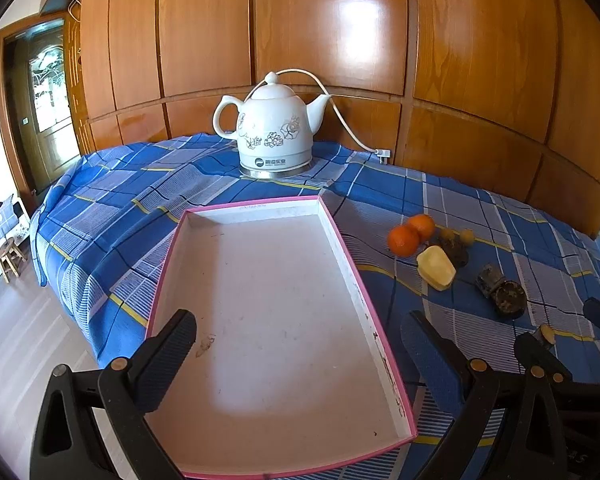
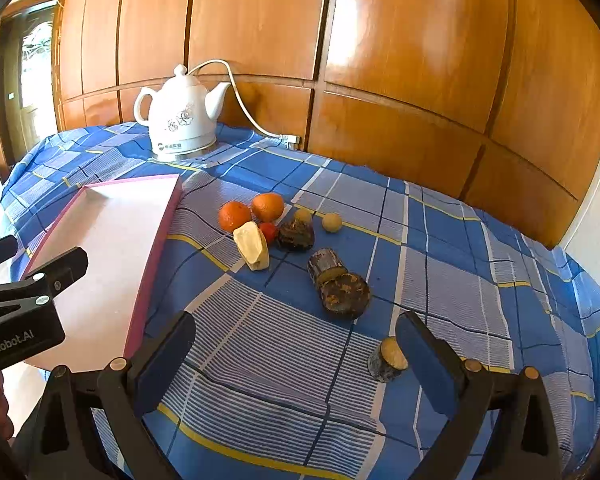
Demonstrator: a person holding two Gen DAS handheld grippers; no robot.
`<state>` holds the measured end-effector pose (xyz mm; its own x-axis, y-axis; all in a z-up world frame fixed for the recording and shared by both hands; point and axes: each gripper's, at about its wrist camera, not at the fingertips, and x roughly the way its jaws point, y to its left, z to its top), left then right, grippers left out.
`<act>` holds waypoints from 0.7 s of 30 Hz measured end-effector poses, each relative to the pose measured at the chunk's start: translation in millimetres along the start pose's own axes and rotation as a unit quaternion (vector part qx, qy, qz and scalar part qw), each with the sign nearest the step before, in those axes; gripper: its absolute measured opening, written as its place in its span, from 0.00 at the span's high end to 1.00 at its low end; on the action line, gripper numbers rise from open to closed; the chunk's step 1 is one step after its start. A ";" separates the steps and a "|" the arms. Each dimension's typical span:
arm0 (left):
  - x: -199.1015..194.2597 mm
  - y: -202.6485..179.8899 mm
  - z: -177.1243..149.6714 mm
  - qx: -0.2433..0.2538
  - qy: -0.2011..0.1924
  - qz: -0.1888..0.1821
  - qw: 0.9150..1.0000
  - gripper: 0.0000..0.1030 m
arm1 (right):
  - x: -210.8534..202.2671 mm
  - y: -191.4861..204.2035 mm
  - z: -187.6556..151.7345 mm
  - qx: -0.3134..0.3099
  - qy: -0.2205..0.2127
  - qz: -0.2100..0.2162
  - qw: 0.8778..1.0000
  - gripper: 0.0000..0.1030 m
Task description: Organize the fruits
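An empty white tray with a pink rim lies on the blue checked cloth. My left gripper is open above its near half, holding nothing. To the tray's right lie two oranges, a pale yellow fruit piece, a small red fruit, two small tan round fruits, and dark brown pieces. My right gripper is open and empty, low over the cloth. A small cut piece lies beside its right finger.
A white ceramic electric kettle stands at the back of the table, its cord running to a plug by the wooden wall panels. The table's left edge drops to the floor, where a small stool stands.
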<state>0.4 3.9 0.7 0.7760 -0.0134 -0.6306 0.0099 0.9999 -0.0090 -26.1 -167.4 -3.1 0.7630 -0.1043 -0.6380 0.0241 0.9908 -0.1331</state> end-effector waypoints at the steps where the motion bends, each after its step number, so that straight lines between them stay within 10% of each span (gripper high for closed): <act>1: -0.4 0.5 0.3 0.000 0.000 -0.001 1.000 0.00 | -0.4 0.4 -0.3 -0.001 -0.001 0.001 1.000 0.01; 21: -8.0 -4.5 1.7 0.021 -0.011 -0.002 1.000 0.00 | 0.4 -4.7 0.1 0.010 0.005 -0.004 1.000 0.01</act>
<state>-4.7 -0.5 7.1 0.7898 -0.0170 -0.6131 0.0384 0.9990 0.0218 -25.9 -172.1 -2.7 0.7556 -0.1129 -0.6452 0.0429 0.9915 -0.1232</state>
